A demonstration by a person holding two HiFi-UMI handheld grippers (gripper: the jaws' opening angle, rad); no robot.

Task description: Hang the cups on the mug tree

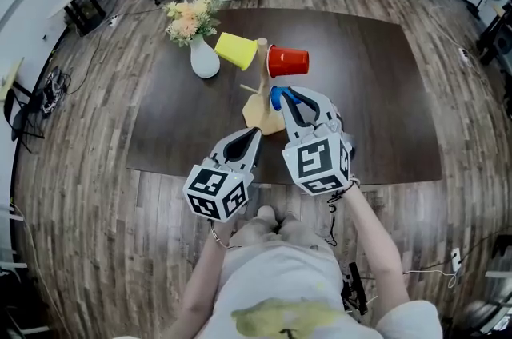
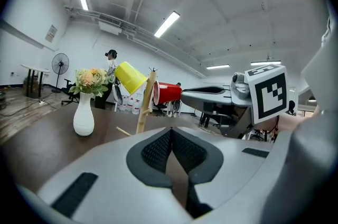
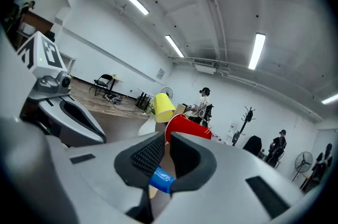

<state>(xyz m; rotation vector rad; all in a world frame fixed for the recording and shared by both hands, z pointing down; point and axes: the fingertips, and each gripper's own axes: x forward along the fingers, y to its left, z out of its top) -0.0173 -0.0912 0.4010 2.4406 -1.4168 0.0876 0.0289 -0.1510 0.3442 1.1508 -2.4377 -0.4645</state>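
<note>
Near the middle of the table [image 1: 384,89], a little toward its near edge, the tree [image 1: 261,72] is seen with 2 cups already hung: a yellow cup [image 1: 235,49] on its left side and a red cup [image 1: 288,61] on its right. A vase [image 1: 204,57] stands just left of the tree.

A 3rd, blue cup [image 1: 276,97] is held low on the tree's right side, just under the red cup and close above the base. It is gripped by the right gripper [image 1: 288,97], whose fingers are drawn almost together and pinched on the cup's rim. The left gripper [image 1: 253,136] is kept back toward the near edge, its fingers closed together on nothing. Whether the blue cup is already seated on a peg cannot be told.

The rim is held by a thin pinch only, so the cup could swivel or slip if it is pressed against a peg. The red cup could be knocked off if the blue cup is raised carelessly. The tree is not steadied, so it could be tipped or slid by a sideways push, and the 2 hung cups shaken loose.
</note>
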